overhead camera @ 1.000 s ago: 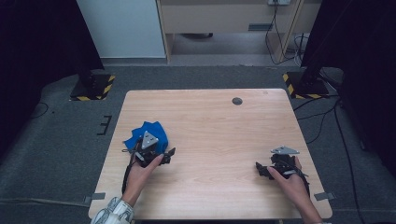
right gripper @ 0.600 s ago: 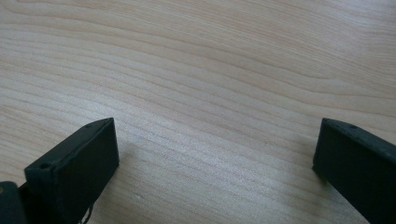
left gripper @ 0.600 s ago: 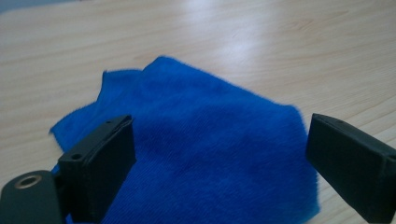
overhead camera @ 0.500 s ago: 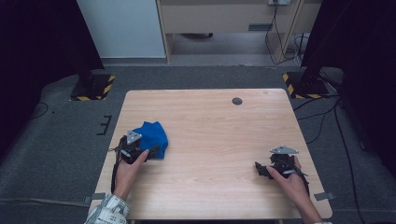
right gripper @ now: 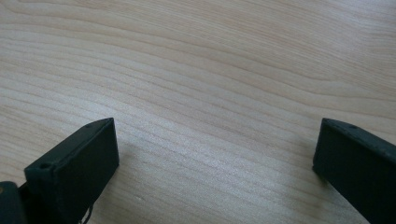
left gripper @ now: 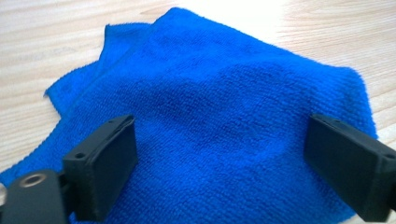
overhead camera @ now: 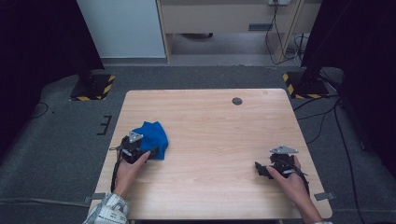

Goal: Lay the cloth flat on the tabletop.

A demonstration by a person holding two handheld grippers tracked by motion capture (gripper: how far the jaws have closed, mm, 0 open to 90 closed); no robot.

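A blue microfibre cloth (overhead camera: 154, 135) lies crumpled on the left part of the wooden table (overhead camera: 210, 121). My left gripper (overhead camera: 140, 146) sits at the cloth's near-left edge, held by a hand. In the left gripper view its jaws straddle the cloth (left gripper: 224, 102) and have just been closing a little. The left gripper (left gripper: 222, 140) is still wide, with cloth between the pads but not pinched. My right gripper (overhead camera: 262, 169) rests at the near right of the table. In its own view the right gripper (right gripper: 215, 135) is open over bare wood.
A small dark round grommet (overhead camera: 237, 101) sits in the tabletop near the far edge. Beyond the table the floor carries black stands with yellow-black striped bases (overhead camera: 93, 88) and cables.
My left hand and gripper have shifted left, from the cloth's near side to its near-left edge. The cloth now looks more compact. The right gripper has not moved.
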